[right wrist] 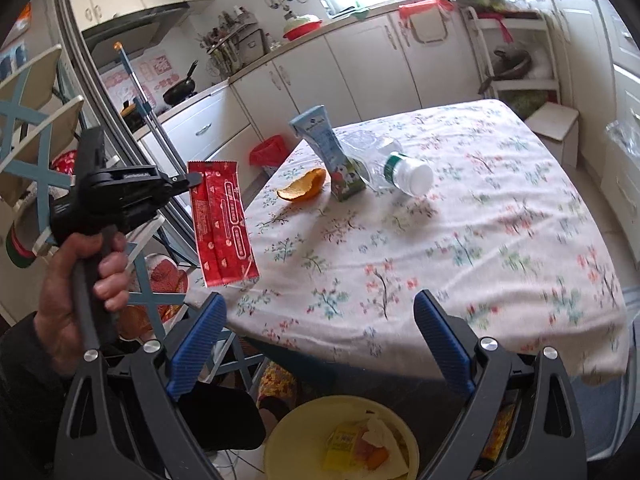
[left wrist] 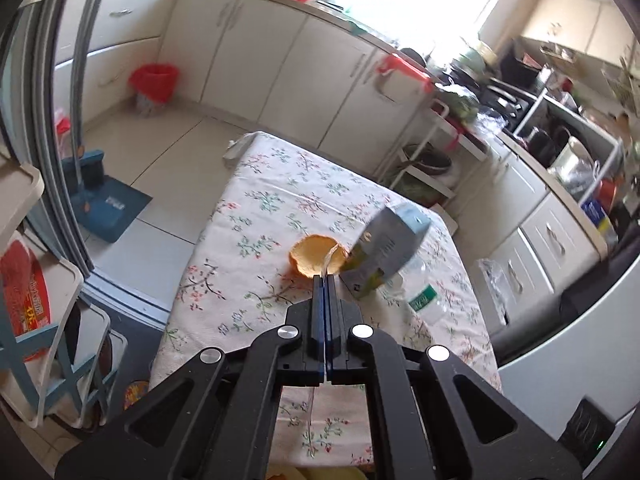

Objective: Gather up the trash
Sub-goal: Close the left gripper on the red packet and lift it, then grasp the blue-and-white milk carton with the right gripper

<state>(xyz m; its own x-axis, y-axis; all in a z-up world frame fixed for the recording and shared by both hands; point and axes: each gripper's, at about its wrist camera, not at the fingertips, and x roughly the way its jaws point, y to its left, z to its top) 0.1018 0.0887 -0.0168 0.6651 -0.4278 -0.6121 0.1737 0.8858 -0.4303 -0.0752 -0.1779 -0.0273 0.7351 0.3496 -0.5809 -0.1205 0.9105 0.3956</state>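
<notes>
My left gripper (left wrist: 325, 279) is shut on a red snack wrapper (right wrist: 222, 220). In the right wrist view a hand holds that gripper (right wrist: 196, 178) up left of the table, and the wrapper hangs flat below its tip. In the left wrist view only the wrapper's thin edge (left wrist: 327, 261) shows. My right gripper (right wrist: 320, 300) stands open and empty over the table's near edge. On the floral tablecloth (right wrist: 460, 240) lie an orange peel (right wrist: 304, 190), an upright crumpled milk carton (right wrist: 332, 152) and a plastic bottle (right wrist: 392, 168) on its side.
A yellow bin (right wrist: 296, 420) holding scraps sits low, below my right gripper. A red-lined waste basket (left wrist: 154, 80) stands on the floor by the cabinets. A blue dustpan (left wrist: 108, 204) and chairs (right wrist: 36, 112) are to the left of the table.
</notes>
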